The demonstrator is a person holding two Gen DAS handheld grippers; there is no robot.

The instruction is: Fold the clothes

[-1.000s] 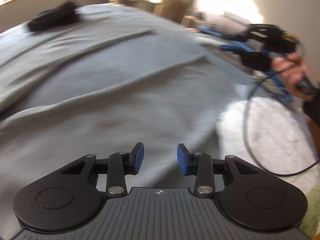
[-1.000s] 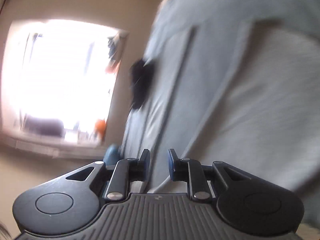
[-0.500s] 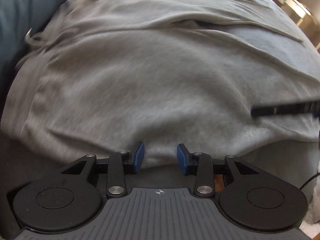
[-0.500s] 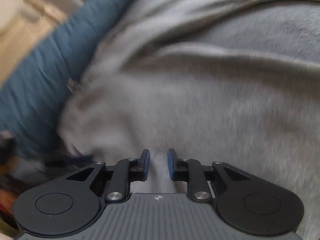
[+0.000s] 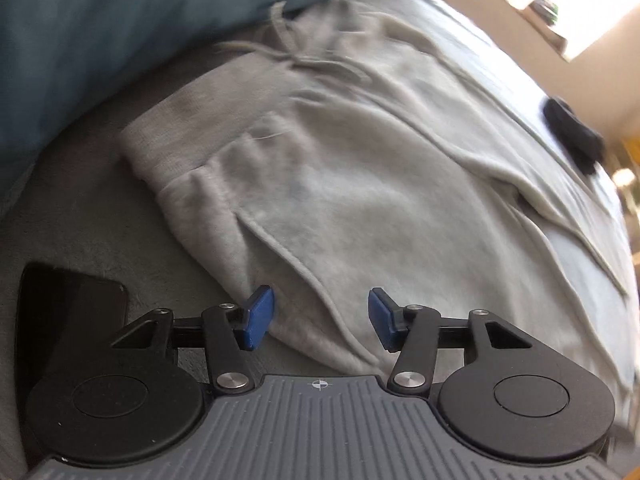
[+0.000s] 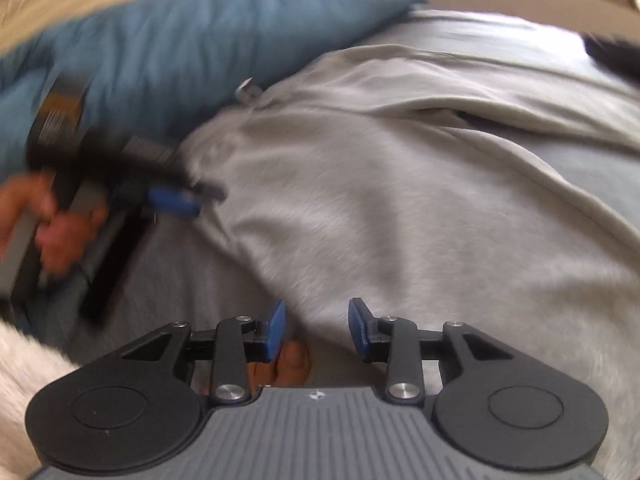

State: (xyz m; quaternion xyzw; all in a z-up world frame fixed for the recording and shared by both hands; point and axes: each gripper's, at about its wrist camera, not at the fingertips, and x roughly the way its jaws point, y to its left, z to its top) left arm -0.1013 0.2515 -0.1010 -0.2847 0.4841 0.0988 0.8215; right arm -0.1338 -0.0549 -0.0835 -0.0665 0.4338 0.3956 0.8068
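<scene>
Left wrist view: left gripper (image 5: 318, 317) fingers spread open over the grey sweatpants (image 5: 340, 168) waistband corner; right gripper (image 6: 317, 330) fingers likewise open, empty, above the fabric.

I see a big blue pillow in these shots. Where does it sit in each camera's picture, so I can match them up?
Left wrist view: the blue pillow fills the upper left, above the grey sweatpants.
Right wrist view: it lies across the upper left, behind the left gripper.
Shared landmark: the sweatpants' drawstring waistband, just below the pillow's edge in both views.
</scene>
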